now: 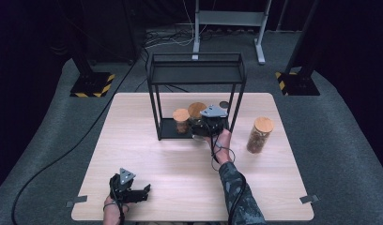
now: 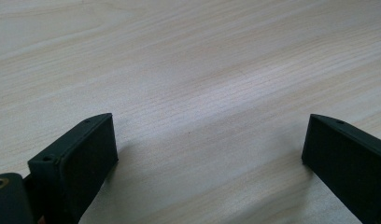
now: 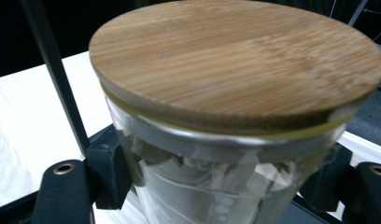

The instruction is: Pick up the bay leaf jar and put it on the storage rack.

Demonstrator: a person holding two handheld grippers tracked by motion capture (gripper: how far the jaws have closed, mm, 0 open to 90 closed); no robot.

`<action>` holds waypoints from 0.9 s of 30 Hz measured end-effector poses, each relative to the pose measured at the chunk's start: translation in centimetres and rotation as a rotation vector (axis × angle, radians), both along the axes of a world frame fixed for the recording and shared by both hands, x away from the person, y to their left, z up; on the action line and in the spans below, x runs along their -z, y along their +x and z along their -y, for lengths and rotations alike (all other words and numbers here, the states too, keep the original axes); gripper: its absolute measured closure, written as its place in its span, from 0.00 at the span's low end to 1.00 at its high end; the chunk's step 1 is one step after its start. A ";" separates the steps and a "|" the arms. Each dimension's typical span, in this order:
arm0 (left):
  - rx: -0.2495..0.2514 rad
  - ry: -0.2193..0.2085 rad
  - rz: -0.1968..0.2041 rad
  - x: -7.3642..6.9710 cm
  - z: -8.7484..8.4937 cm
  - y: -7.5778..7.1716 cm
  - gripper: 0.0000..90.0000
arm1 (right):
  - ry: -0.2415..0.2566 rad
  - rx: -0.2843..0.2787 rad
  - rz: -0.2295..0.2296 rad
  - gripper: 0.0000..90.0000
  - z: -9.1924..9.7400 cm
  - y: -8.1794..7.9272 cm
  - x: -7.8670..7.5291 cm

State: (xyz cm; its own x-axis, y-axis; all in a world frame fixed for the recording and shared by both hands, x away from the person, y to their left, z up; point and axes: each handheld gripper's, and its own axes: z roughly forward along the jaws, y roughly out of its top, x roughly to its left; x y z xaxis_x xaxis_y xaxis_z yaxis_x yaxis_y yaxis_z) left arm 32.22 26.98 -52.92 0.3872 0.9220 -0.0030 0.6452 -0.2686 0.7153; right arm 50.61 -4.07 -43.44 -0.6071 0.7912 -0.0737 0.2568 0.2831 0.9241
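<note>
A glass jar with a round bamboo lid (image 3: pixel 235 56) stands between the jaws of my right gripper (image 3: pixel 216 186), whose pads press on its sides; pale paper pieces show through the glass. From above, this jar (image 1: pixel 197 109) is at the front of the lower shelf of a black wire rack (image 1: pixel 196 70), with the right gripper (image 1: pixel 201 125) shut on it. My left gripper (image 1: pixel 143 191) rests near the table's front left corner, pointing right. Its jaws stand wide apart over bare wood, and this left gripper (image 2: pixel 209 140) holds nothing.
A smaller lidded jar (image 1: pixel 181 115) sits on the rack's lower shelf, left of the held one. A tall lidded jar (image 1: pixel 260 135) stands on the table to the right of the rack. One black rack post (image 3: pixel 53 70) rises close to the held jar.
</note>
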 end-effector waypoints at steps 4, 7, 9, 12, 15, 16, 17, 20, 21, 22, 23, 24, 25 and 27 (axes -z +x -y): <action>0.000 0.000 0.000 0.0 0.0 0.0 0.03 | 0.003 0.005 0.001 0.28 -0.1 0.3 -0.1; 0.000 0.000 0.000 0.0 0.0 0.0 0.03 | 0.010 0.008 0.001 0.28 -0.1 0.6 -0.2; 0.000 0.000 0.000 0.0 0.0 0.0 0.03 | 0.007 0.014 0.002 0.28 -0.1 0.9 -0.2; -0.001 0.000 0.001 0.0 0.0 0.0 0.03 | 0.008 0.019 0.000 0.28 0.0 1.1 -0.2; -0.001 0.000 0.001 0.0 0.0 0.0 0.03 | 0.006 0.023 -0.002 0.28 0.0 1.4 -0.1; -0.001 0.000 0.001 0.0 0.0 0.0 0.03 | 0.005 0.023 -0.002 0.28 0.0 1.5 -0.1; -0.001 0.000 0.001 0.0 0.0 0.0 0.03 | 0.004 0.025 0.000 0.28 0.0 1.6 -0.1; -0.001 -0.001 0.001 0.0 0.0 0.0 0.03 | 0.005 0.028 -0.004 0.28 0.0 1.9 0.0; -0.001 -0.001 0.001 0.0 0.0 0.0 0.03 | 0.005 0.028 -0.004 0.28 0.0 1.9 0.0; -0.001 -0.001 0.001 0.0 0.0 0.0 0.03 | 0.006 0.031 -0.008 0.28 0.0 2.1 0.1; -0.001 -0.001 0.001 0.0 0.0 0.0 0.03 | 0.007 0.034 -0.010 0.28 0.0 2.2 0.2; -0.001 -0.001 0.001 0.0 0.0 0.0 0.03 | 0.009 0.036 -0.014 0.28 0.0 2.3 0.2; -0.001 0.000 0.001 0.0 0.0 0.0 0.03 | 0.010 0.038 -0.014 0.28 0.0 2.4 0.3; -0.001 -0.001 0.001 0.0 0.0 0.0 0.03 | 0.015 0.045 -0.020 0.28 0.0 2.7 0.4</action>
State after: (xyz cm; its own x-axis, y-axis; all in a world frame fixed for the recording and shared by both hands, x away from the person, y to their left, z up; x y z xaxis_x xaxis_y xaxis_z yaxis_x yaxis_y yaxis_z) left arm 32.22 26.97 -52.93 0.3864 0.9223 -0.0033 0.6448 -0.2676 0.7160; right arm 53.30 -4.08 -43.86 -0.5718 0.8189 -0.0501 0.2874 0.2572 0.9226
